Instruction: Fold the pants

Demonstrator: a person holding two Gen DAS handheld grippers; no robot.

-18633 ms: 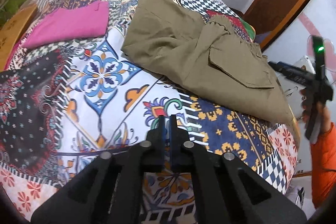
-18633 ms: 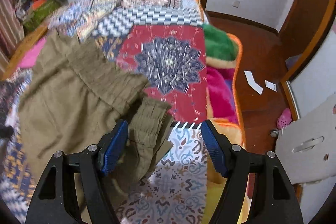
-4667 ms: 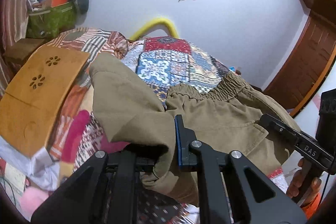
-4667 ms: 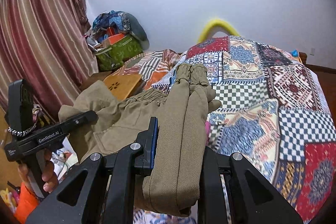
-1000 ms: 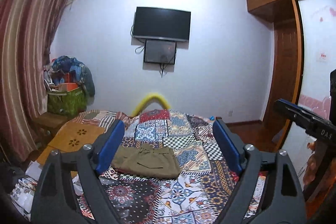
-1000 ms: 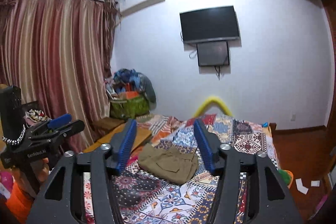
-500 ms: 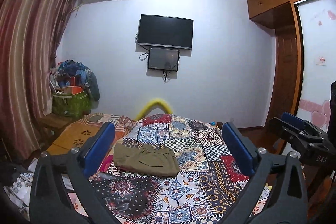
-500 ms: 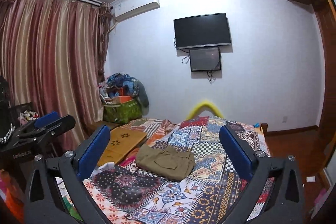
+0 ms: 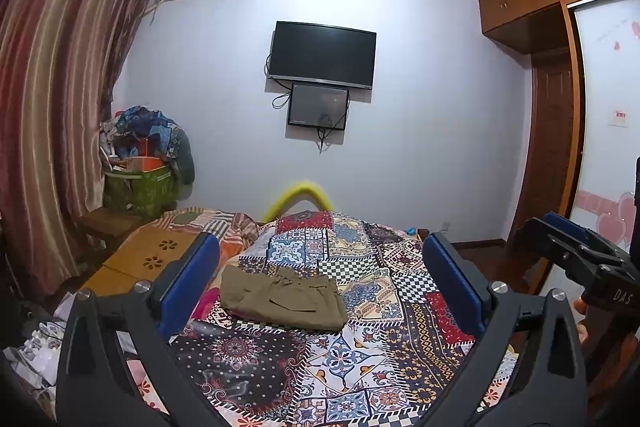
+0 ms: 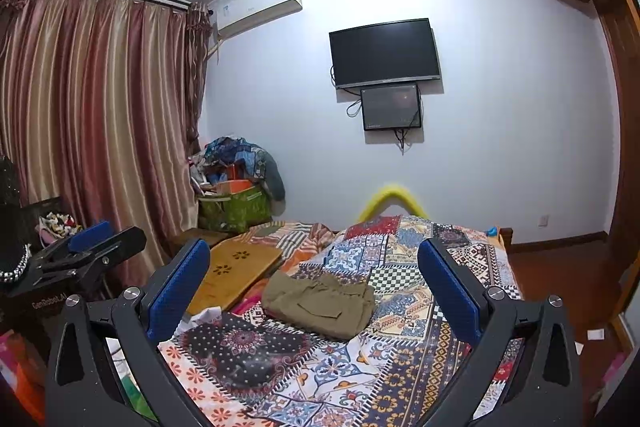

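The olive pants [image 9: 282, 298] lie folded into a compact rectangle on the patchwork bedspread [image 9: 360, 359], left of the bed's middle. They also show in the right wrist view [image 10: 320, 305]. My left gripper [image 9: 320, 287] is wide open and empty, held well back from the bed. My right gripper [image 10: 314, 293] is wide open and empty too, equally far back. Each gripper shows at the edge of the other's view: the right one [image 9: 576, 259] and the left one [image 10: 88, 247].
A wooden lap board [image 10: 234, 277] lies at the bed's left edge. A pile of bags [image 9: 142, 163] stands in the left corner by the curtains [image 10: 92, 131]. A TV [image 9: 322, 55] hangs on the far wall. A wardrobe and door [image 9: 552, 131] stand at right.
Both grippers have opened wider and drawn slightly further back from the bed. The folded pants have not moved.
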